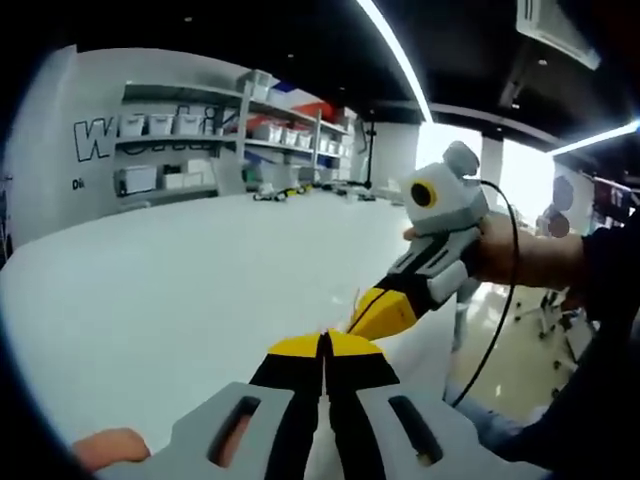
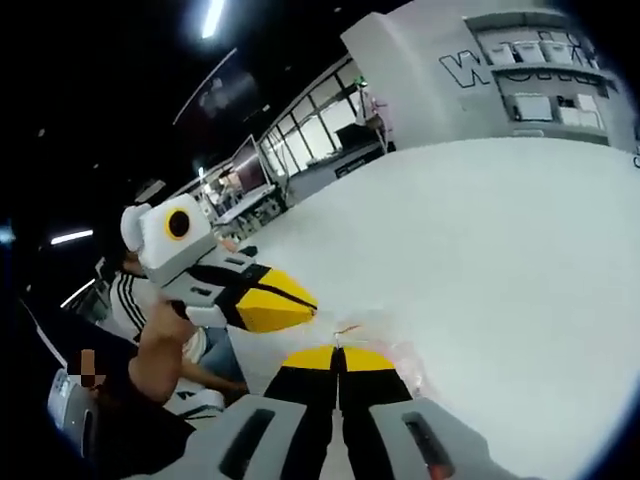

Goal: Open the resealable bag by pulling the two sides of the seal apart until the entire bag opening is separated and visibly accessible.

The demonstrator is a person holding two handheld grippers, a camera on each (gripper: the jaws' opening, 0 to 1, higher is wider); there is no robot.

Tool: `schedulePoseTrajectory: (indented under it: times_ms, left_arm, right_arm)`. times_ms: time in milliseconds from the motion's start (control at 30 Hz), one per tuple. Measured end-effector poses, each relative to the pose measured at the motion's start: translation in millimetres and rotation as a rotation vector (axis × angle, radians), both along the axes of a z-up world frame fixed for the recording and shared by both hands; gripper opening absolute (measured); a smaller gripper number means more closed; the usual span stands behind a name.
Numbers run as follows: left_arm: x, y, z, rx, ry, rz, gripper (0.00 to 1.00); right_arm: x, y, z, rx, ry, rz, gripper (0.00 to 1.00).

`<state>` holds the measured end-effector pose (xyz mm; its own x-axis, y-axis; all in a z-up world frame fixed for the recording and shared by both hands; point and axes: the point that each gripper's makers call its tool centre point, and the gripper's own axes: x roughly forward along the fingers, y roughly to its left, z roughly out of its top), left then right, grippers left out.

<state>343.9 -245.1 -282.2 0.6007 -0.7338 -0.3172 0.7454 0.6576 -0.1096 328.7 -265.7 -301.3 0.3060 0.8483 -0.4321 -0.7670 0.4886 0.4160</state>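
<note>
Left hand-held gripper (image 1: 326,345) jaws pressed together, right hand-held gripper (image 2: 337,358) likewise; each seems to pinch one side of the bag (image 2: 385,345), a thin clear film w/ a faint red seal line, barely visible btwn the yellow tips. In left gripper view the right one comes in from 2 o'clock, tips nearly touching. Bag hangs over white table (image 1: 150,280), shelves (image 1: 190,130) at 11. To do it well: pull tips straight apart, steady, no twist, work along seal till whole mouth gapes

Left gripper (image 1: 326,340) jaws closed; right gripper (image 2: 337,352) jaws closed, tips nearly meeting.
</note>
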Motion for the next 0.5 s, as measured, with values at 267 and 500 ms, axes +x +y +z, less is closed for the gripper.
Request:
schedulePoseTrajectory:
  times_ms: [267, 500]
  left_arm:
    - [1.6, 1.6, 4.4, -0.007, -0.017, 0.007, 0.0]
    - [4.3, 4.7, 7.1, -0.022, -0.019, 0.022, 0.0]
  right_arm:
    - [0.7, -0.7, 3.5, -0.002, -0.007, -0.001, 0.0]
    - [-0.8, -4.2, 5.2, -0.004, -0.001, -0.011, 0.0]
